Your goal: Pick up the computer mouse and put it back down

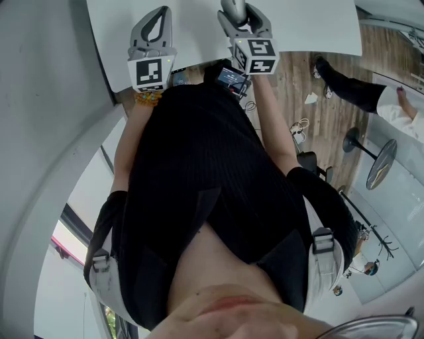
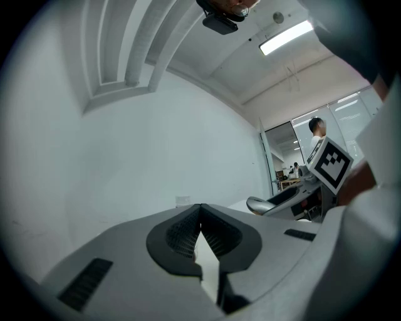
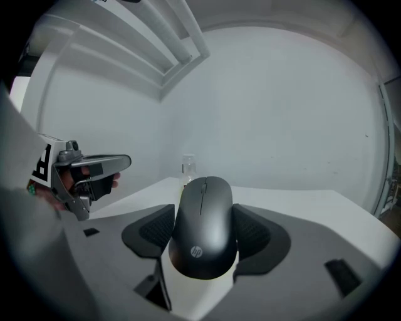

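A dark grey computer mouse sits lengthwise between the jaws of my right gripper, which is shut on its two sides over the white table. Whether the mouse touches the table I cannot tell. In the head view the right gripper and the mouse are at the top, beside my left gripper. The left gripper holds nothing, and its ribbed pads meet at the tips. From the left gripper view the mouse shows at the right in the other gripper.
A small clear bottle stands at the table's far edge, straight beyond the mouse. A plain white wall closes the far side. To the right lies wooden floor, with another person's leg.
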